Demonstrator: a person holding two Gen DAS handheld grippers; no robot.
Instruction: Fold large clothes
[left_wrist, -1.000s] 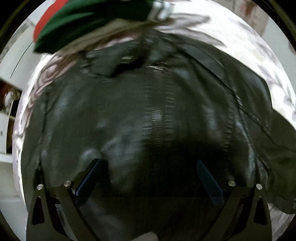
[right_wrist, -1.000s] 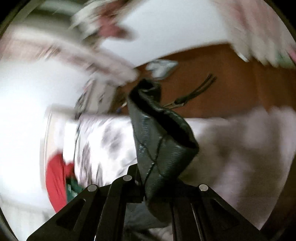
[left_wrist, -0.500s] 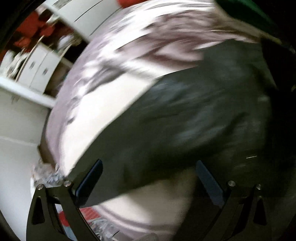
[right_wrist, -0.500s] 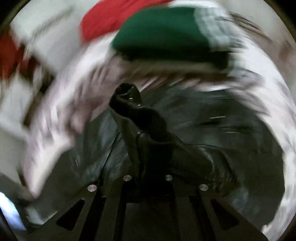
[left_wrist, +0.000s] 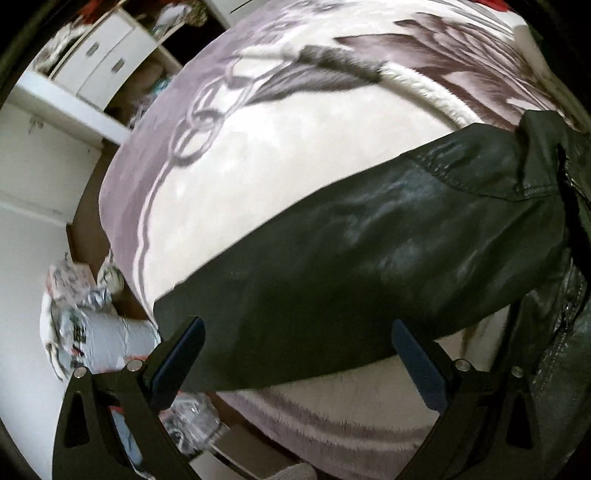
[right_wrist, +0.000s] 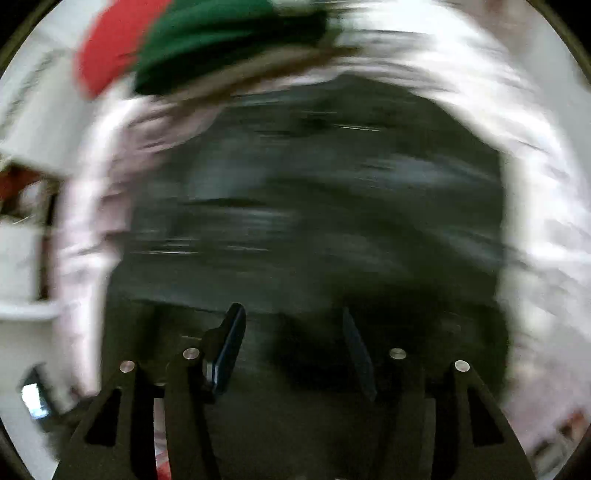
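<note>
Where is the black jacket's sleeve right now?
In the left wrist view the sleeve lies stretched across the patterned blanket, running from the jacket body at right toward the open left gripper.

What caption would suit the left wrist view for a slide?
Open left gripper poised over a black leather jacket sleeve stretched across a patterned blanket.

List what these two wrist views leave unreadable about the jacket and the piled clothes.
- Right wrist: black jacket smeared by motion blur; folds unreadable.
- Right wrist: red and green clothes blurred, cut by top edge.
- Left wrist: jacket body cut by right edge; only the sleeve clear.
</note>
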